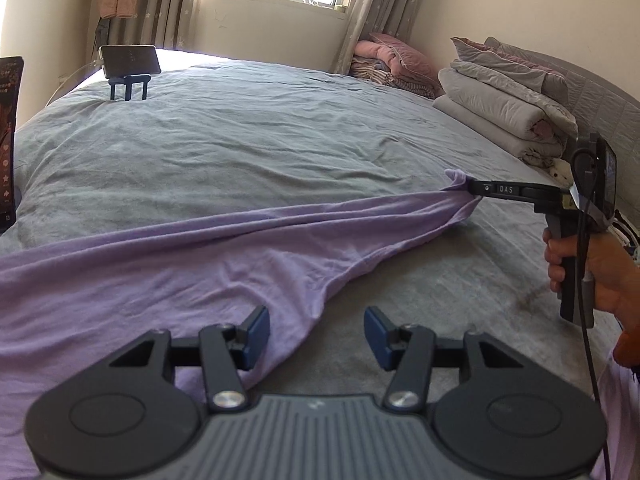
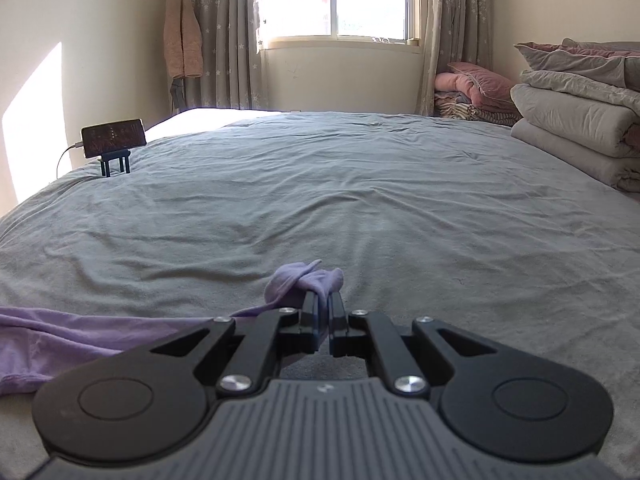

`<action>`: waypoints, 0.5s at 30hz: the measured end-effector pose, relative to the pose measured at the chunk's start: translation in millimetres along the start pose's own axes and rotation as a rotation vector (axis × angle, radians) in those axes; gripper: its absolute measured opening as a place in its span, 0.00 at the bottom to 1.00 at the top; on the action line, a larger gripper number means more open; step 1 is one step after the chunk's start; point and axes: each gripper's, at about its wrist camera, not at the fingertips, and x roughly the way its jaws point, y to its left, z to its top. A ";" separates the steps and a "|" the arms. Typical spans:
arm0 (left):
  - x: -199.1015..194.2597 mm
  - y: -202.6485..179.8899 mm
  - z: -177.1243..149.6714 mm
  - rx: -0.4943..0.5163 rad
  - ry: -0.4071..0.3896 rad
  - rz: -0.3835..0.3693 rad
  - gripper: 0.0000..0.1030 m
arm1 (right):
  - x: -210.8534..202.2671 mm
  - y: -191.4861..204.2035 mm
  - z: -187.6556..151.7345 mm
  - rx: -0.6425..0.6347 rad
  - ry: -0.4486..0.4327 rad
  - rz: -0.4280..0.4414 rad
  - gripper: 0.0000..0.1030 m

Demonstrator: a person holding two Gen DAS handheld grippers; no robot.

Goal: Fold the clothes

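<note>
On the wide bed with the rumpled grey cover [image 1: 240, 140], our right tool [image 1: 474, 190] pinches a lilac cotton garment [image 1: 160, 272], stretching one corner taut; our left tool [image 1: 316, 336] stands half-open, empty, above its near hem.

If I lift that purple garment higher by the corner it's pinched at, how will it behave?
Probably floppy: the purple garment already sags in folds from the right gripper, shut on its corner. It looks thin, so likely light. The rest may drag across the grey bedcover; the open left gripper holds nothing.
</note>
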 end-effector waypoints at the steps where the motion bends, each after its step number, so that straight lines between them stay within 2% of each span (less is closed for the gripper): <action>1: 0.8 -2.1 0.0 0.011 0.006 0.002 0.53 | 1.7 -3.3 -0.1 0.000 0.002 -0.002 0.03; 7: 3.4 -7.7 5.1 0.051 0.040 0.013 0.53 | 16.4 -17.7 -4.8 -0.001 0.066 0.013 0.03; 10: 5.5 -12.3 7.0 0.090 0.039 0.020 0.51 | 14.4 -24.0 -8.0 0.052 0.091 0.038 0.03; 12: 11.2 -19.3 7.3 0.145 0.044 0.037 0.49 | 12.8 -26.8 -7.3 0.077 0.106 0.065 0.03; 15: 23.8 -32.5 6.8 0.243 0.054 0.061 0.38 | 11.9 -30.7 -5.6 0.098 0.121 0.099 0.04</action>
